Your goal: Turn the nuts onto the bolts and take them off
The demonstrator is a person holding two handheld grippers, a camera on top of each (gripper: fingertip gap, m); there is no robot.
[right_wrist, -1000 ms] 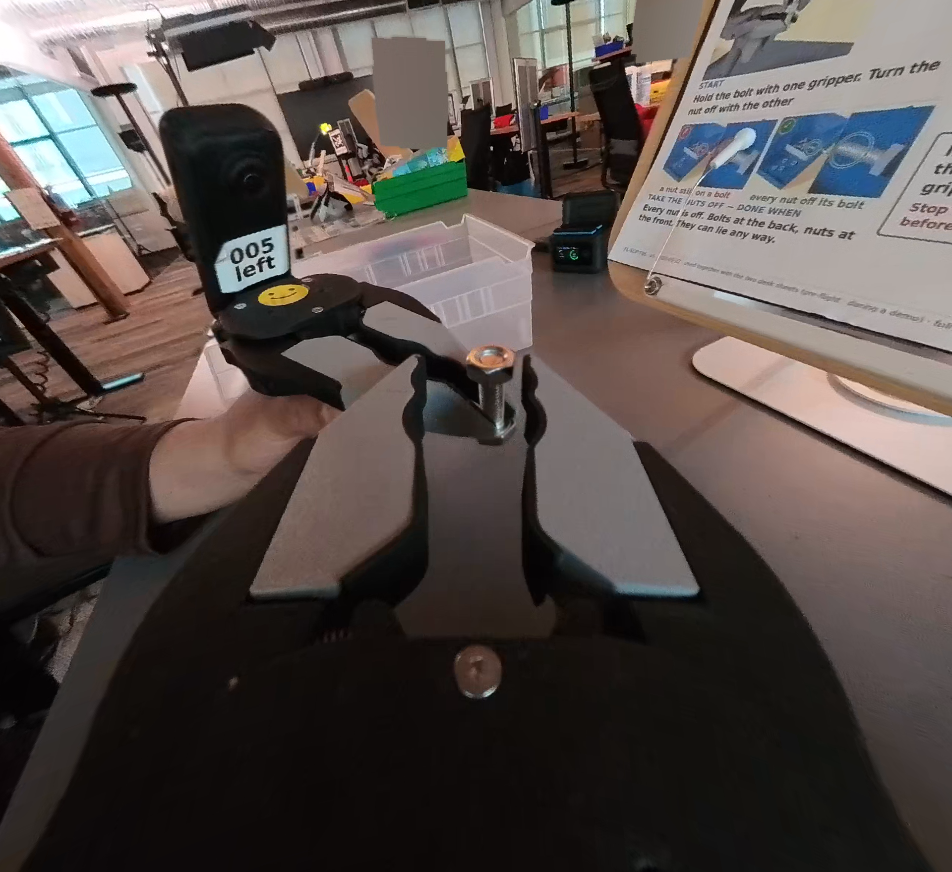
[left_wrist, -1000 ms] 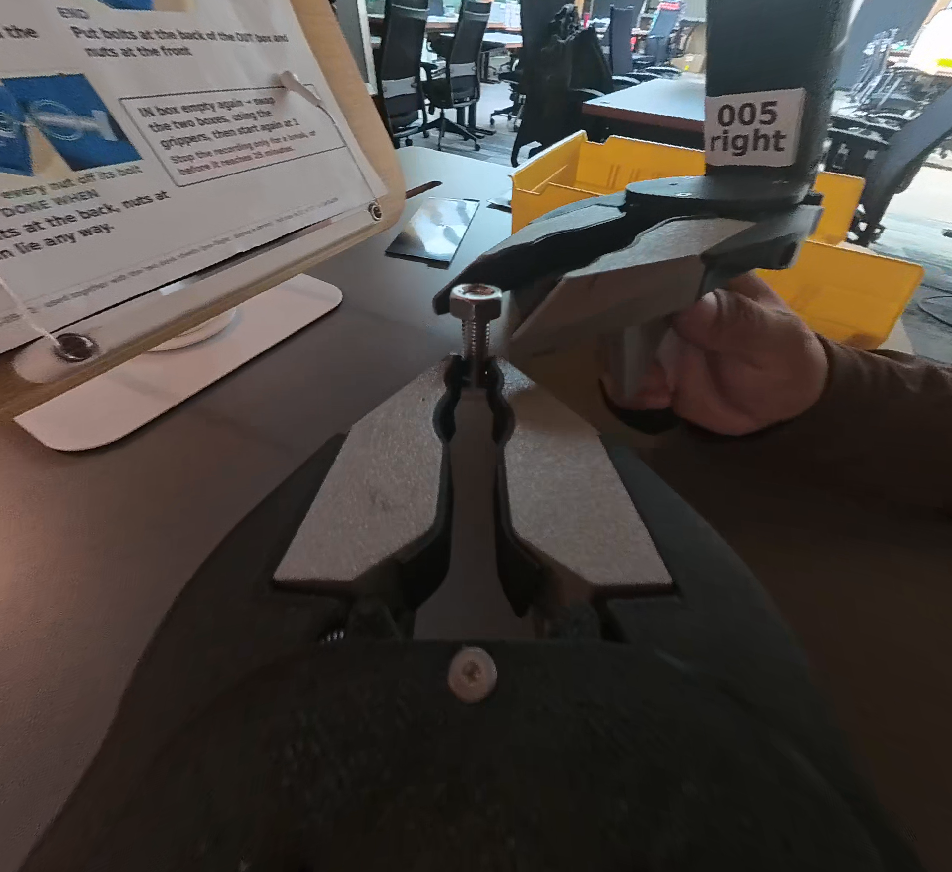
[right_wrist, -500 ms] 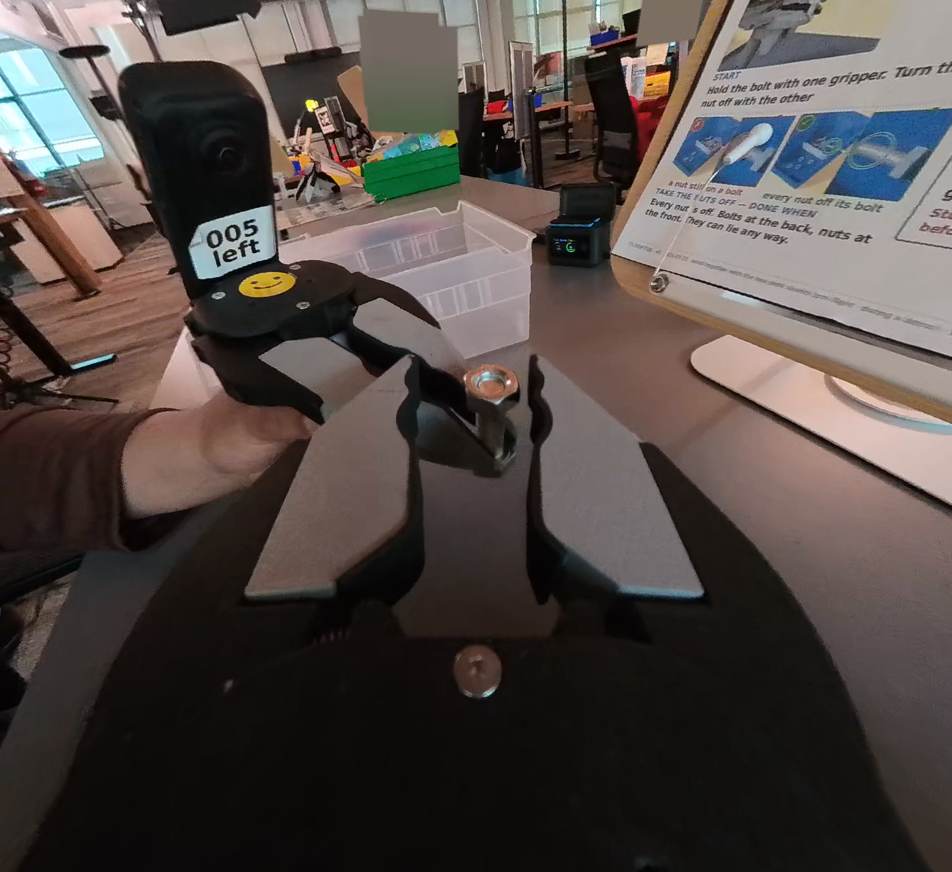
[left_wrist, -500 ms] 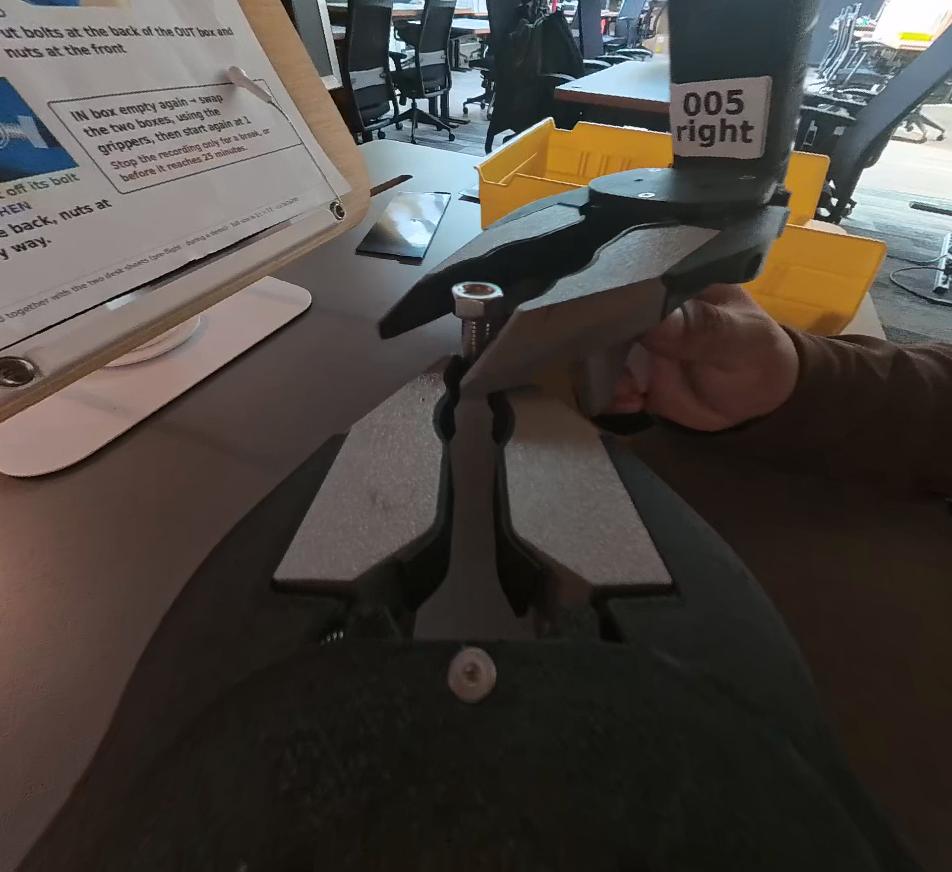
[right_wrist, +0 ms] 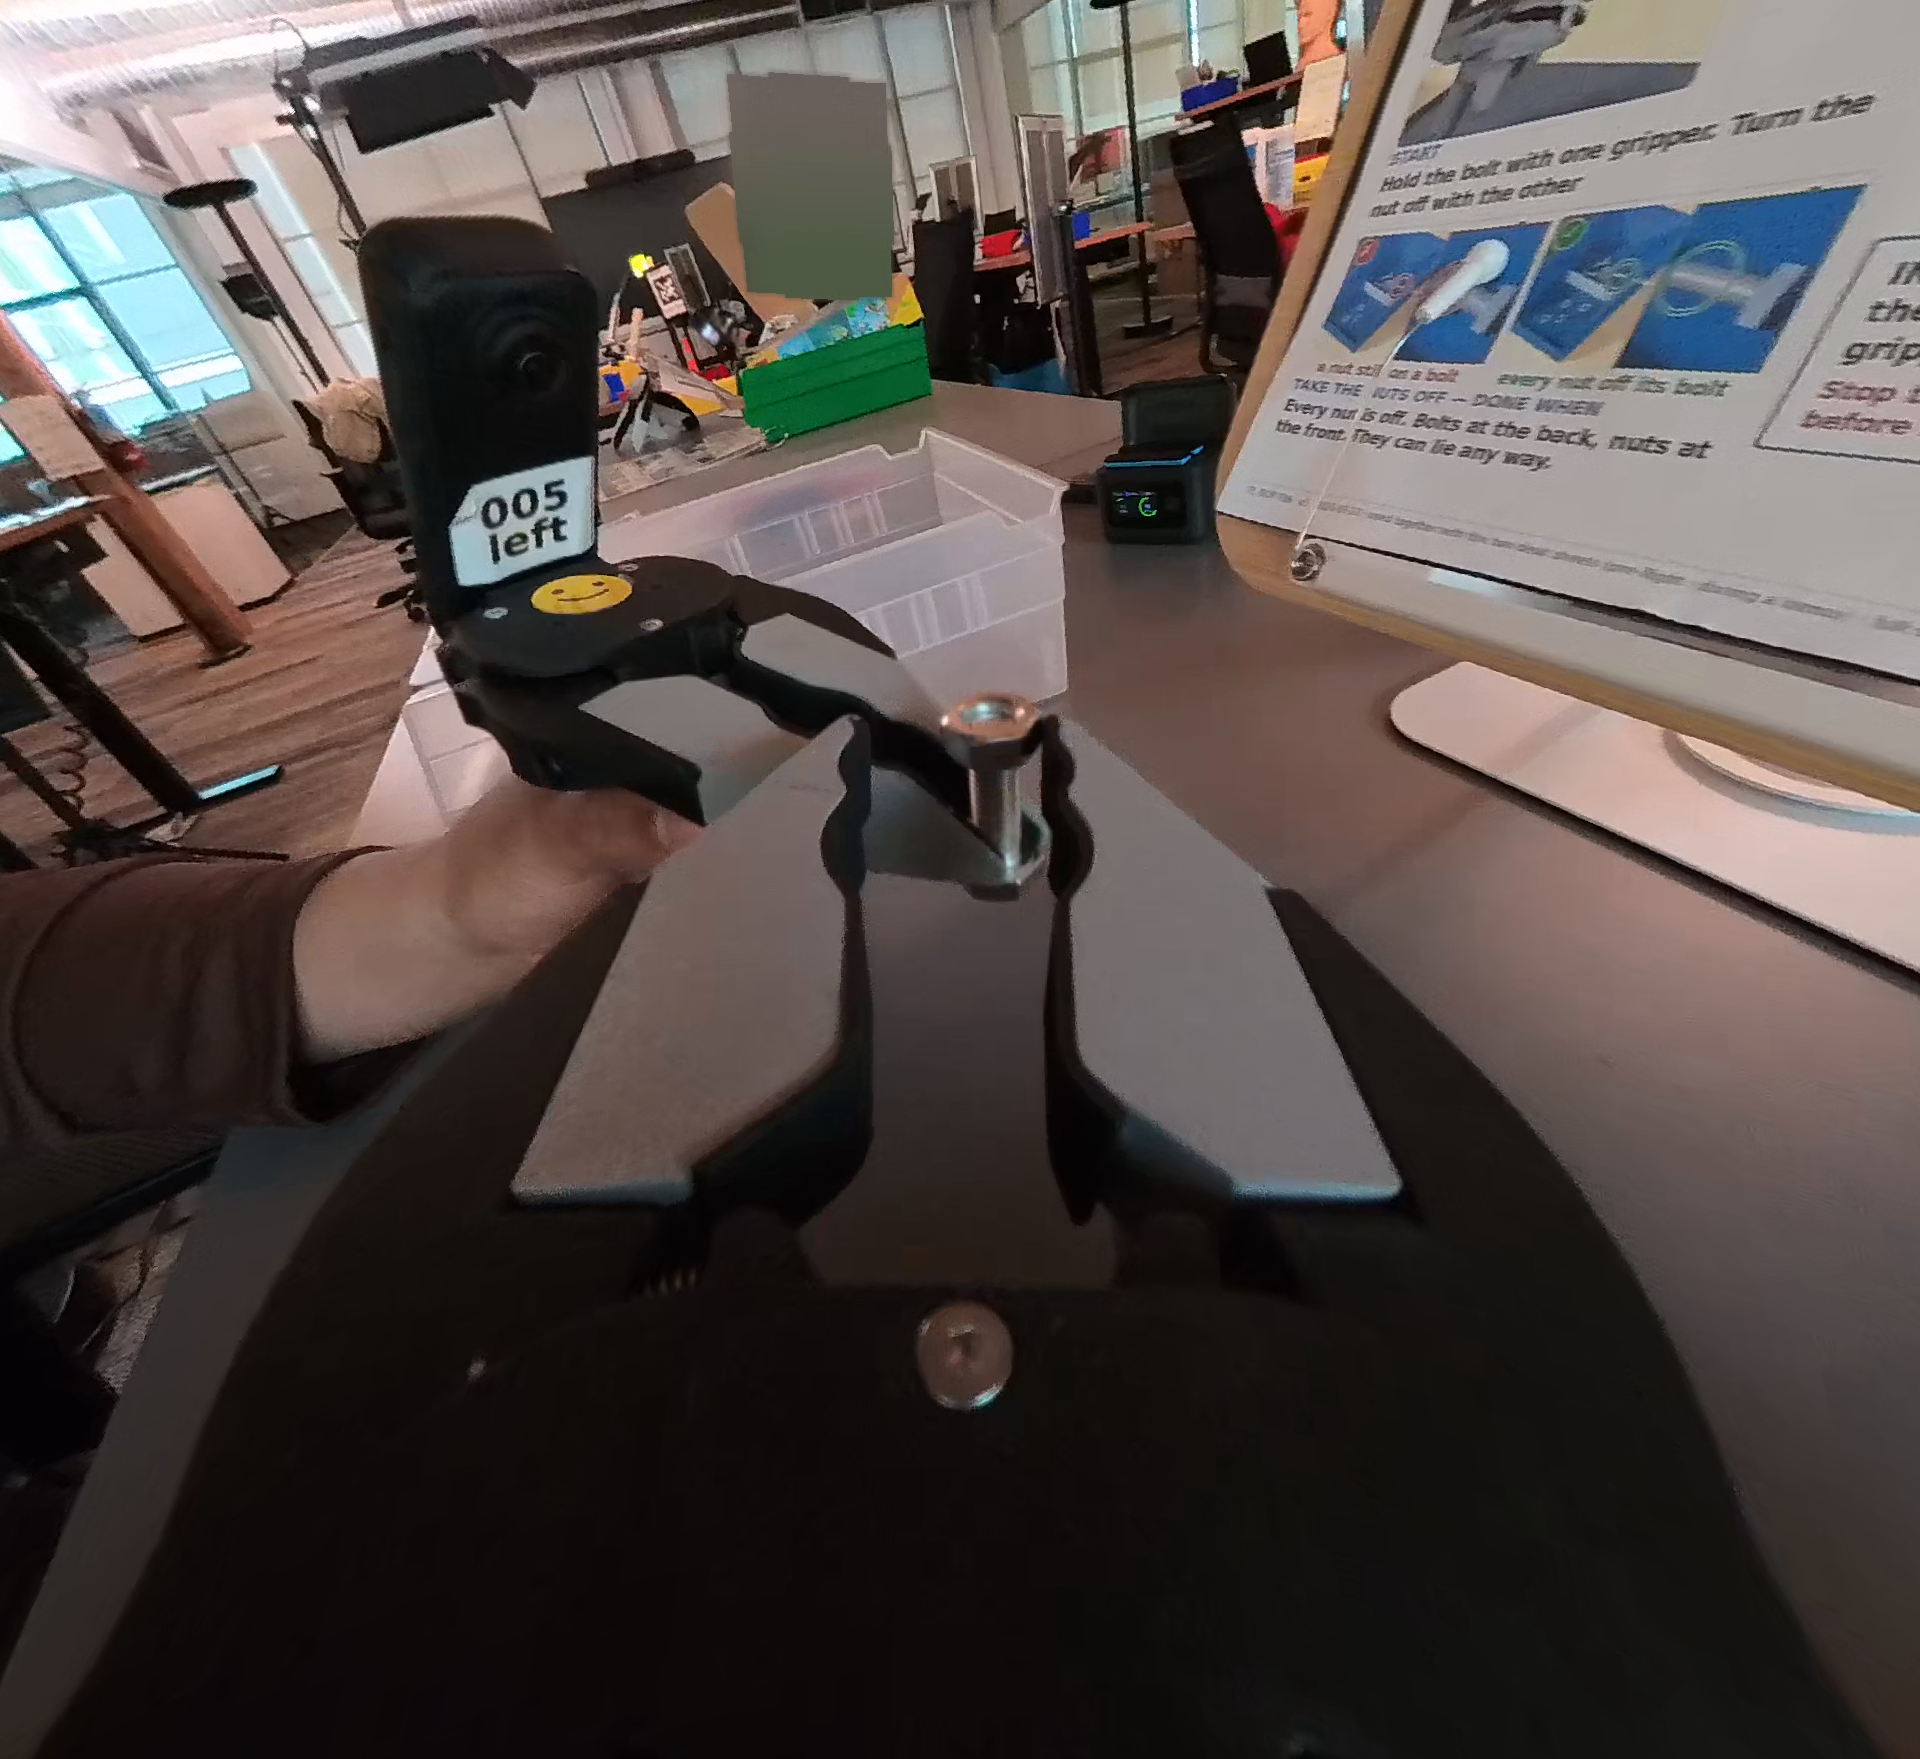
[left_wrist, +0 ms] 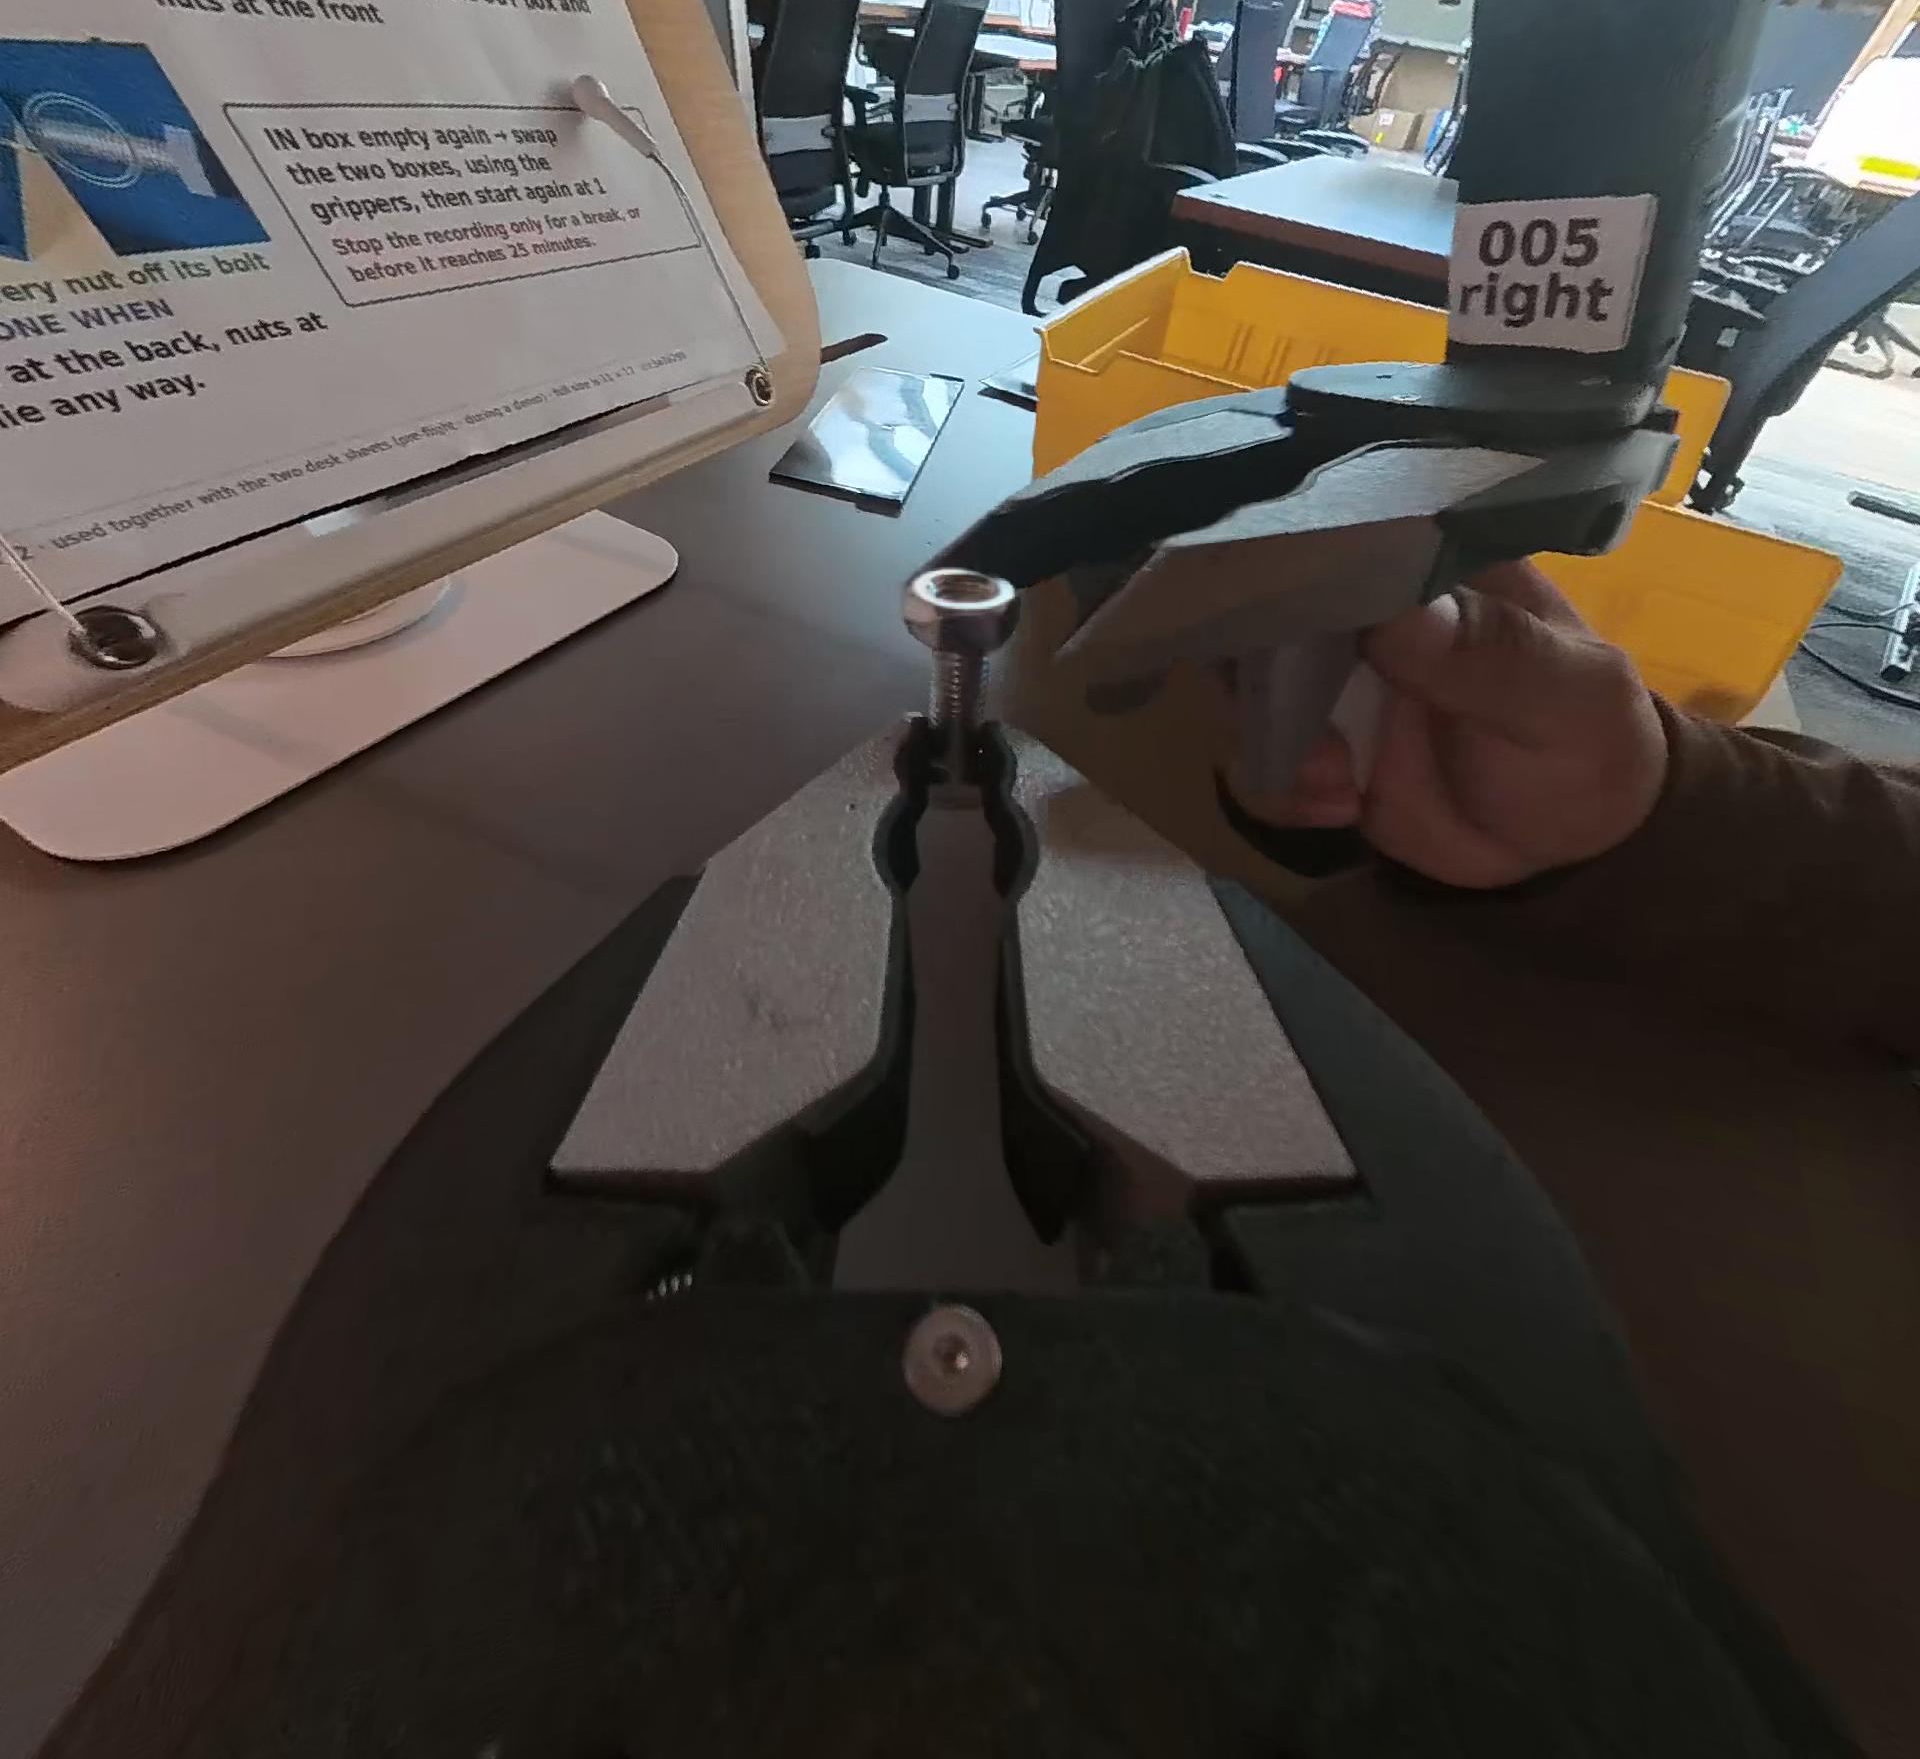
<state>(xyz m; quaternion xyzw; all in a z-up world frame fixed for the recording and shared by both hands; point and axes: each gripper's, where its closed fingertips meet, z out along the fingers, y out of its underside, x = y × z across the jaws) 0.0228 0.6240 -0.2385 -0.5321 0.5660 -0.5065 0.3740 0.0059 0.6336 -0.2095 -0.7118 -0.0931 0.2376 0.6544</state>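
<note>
Drawn back off the nut (left_wrist: 958,606), open right gripper (left_wrist: 1023,613) now just beside it, no longer around.

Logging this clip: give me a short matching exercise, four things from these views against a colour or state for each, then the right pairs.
Things:
1. bolt
2. nut
3. right gripper
4. bin behind the right gripper

States:
A. yellow
B. open, fingers either side of the nut
C. upright, clamped in the left gripper
D. at the bolt's top end

Pairs: 1-C, 2-D, 3-B, 4-A
</note>
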